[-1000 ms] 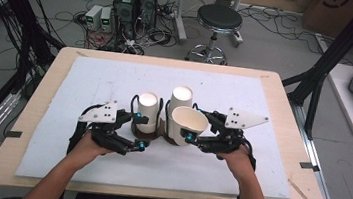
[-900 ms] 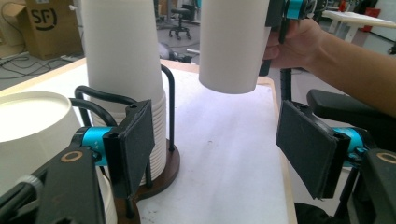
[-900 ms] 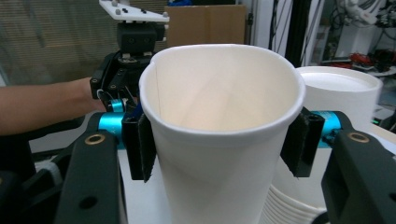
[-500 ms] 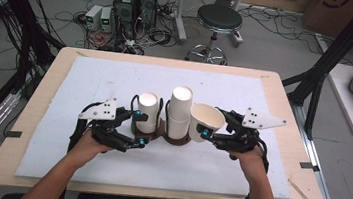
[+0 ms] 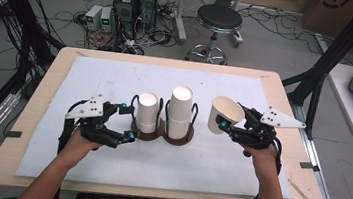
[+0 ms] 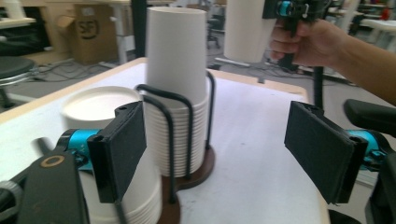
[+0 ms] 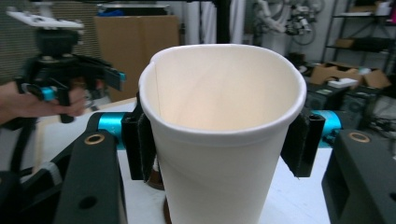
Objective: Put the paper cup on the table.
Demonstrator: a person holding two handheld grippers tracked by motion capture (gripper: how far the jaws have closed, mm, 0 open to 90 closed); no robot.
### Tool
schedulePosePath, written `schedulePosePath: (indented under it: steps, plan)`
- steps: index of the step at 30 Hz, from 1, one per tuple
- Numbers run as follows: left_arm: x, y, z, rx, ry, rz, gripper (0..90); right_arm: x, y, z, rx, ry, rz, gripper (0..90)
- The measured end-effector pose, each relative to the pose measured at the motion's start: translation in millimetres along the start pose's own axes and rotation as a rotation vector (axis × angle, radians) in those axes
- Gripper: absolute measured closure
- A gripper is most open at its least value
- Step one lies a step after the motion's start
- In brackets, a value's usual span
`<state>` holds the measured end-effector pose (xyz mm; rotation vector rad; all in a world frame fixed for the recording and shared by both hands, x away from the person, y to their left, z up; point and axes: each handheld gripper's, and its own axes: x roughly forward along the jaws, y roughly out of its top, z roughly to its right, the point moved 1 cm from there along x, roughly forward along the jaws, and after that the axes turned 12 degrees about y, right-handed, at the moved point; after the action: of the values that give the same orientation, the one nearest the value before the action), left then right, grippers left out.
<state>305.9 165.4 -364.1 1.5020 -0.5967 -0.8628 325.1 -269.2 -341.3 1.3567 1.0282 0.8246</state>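
Observation:
Two stacks of white paper cups stand in a dark wire holder (image 5: 163, 128) on a brown base, mid-table. The shorter left stack (image 5: 147, 110) (image 6: 95, 107) sits between the jaws of my open left gripper (image 5: 127, 121) (image 6: 219, 149), by its left pad; the jaws do not press it. The taller right stack (image 5: 180, 110) (image 6: 176, 70) rises beside it. My right gripper (image 5: 225, 125) (image 7: 219, 140) is shut on a single paper cup (image 5: 223, 113) (image 7: 224, 107), held tilted in the air to the right of the holder, mouth toward the camera.
A white sheet (image 5: 116, 77) covers the wooden table (image 5: 284, 107). A small stick (image 5: 299, 190) lies near the right front corner. Behind the table stand a stool (image 5: 219, 19), computers and cables; black frame posts (image 5: 316, 90) rise at both sides.
My right gripper has carried the single cup to the right and slightly up, away from the taller stack. The left gripper has stayed beside the shorter stack.

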Motion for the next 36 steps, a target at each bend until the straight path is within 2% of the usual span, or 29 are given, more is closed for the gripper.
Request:
schedulePosePath:
  steps: [3,6,7,8,11,14,16,20,23,29,31,33,36]
  plan:
    - [-9.3,1.4,-7.7,-0.002,0.037,0.018,20.0,-3.1,-7.0,8.2,0.015,-0.05,0.005,38.5]
    - [-18.7,-1.3,-19.6,-0.024,0.08,0.027,19.1,-4.6,-14.5,18.3,0.018,-0.089,-0.003,38.0]
    - [-20.6,-3.8,-23.7,-0.036,0.093,0.026,19.1,-4.7,-16.3,21.1,0.021,-0.1,-0.007,37.9]
    - [-22.5,-8.0,-28.8,-0.036,0.118,0.019,19.1,-4.5,-18.4,24.2,0.026,-0.116,-0.013,37.9]
    - [-22.7,-19.2,-37.7,-0.027,0.158,0.0,19.0,-3.8,-24.6,32.7,0.032,-0.147,-0.026,37.7]
    - [-22.2,-30.8,-45.8,-0.035,0.182,-0.013,19.4,-2.1,-29.8,41.8,0.05,-0.179,-0.043,37.2]
    - [-23.7,-33.1,-49.1,-0.041,0.198,-0.012,19.4,-0.8,-33.9,48.7,0.065,-0.211,-0.067,37.1]
    - [-29.2,-34.1,-53.6,-0.047,0.235,0.004,19.4,0.6,-47.3,64.0,0.109,-0.3,-0.101,37.2]
    - [-30.6,-35.0,-54.8,-0.049,0.236,0.006,19.4,-1.1,-60.5,71.4,0.139,-0.352,-0.124,37.2]
    - [-29.3,-38.0,-54.6,-0.063,0.227,0.003,19.4,-7.9,-71.5,81.3,0.182,-0.384,-0.124,37.2]
    - [-29.0,-38.4,-54.5,-0.061,0.229,0.001,19.4,-6.3,-75.1,83.1,0.184,-0.39,-0.15,37.2]
    - [-28.7,-38.6,-54.4,-0.062,0.23,0.0,19.4,-3.3,-79.4,85.2,0.189,-0.409,-0.201,37.2]
    - [-28.5,-39.0,-54.5,-0.062,0.231,-0.001,19.4,-1.3,-85.8,88.1,0.211,-0.421,-0.23,37.2]
